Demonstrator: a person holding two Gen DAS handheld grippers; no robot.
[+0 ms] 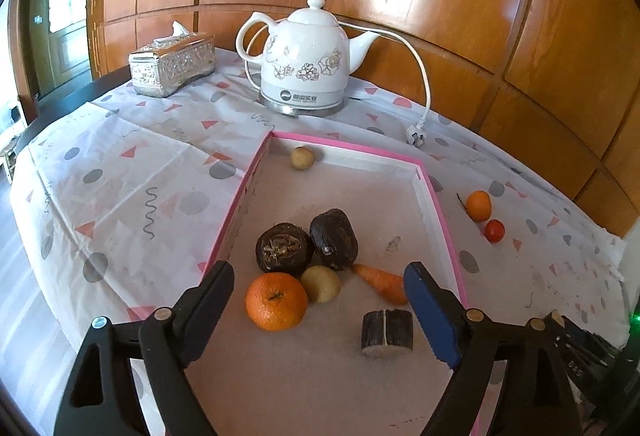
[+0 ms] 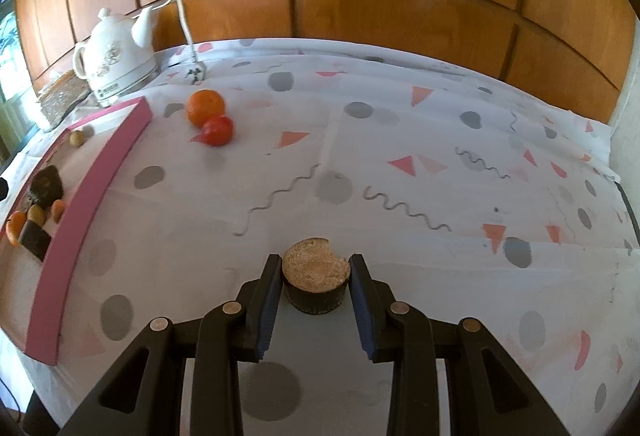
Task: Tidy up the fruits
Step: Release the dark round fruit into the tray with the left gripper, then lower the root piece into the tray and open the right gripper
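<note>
A pink-rimmed tray [image 1: 344, 145] holds an orange [image 1: 276, 301], two dark round fruits [image 1: 284, 247], a yellowish fruit [image 1: 320, 283], a carrot [image 1: 380, 284], a dark cut piece [image 1: 387, 332] and a small tan fruit [image 1: 301, 157] at its far end. My left gripper [image 1: 320, 272] hangs open over the tray's near end, nothing between its pads. A small orange [image 2: 205, 107] and a red tomato [image 2: 218, 130] lie on the cloth right of the tray [image 2: 80, 204]. My right gripper [image 2: 316, 268] is shut on a dark-skinned chunk with a tan cut top [image 2: 316, 268], low over the cloth.
A white kettle [image 1: 304, 56] with its cord and plug [image 1: 416, 135] stands at the back, a silver tissue box [image 1: 172, 64] to its left. Wooden panels close off the far side. The patterned cloth [image 2: 400, 156] covers the table to its right edge.
</note>
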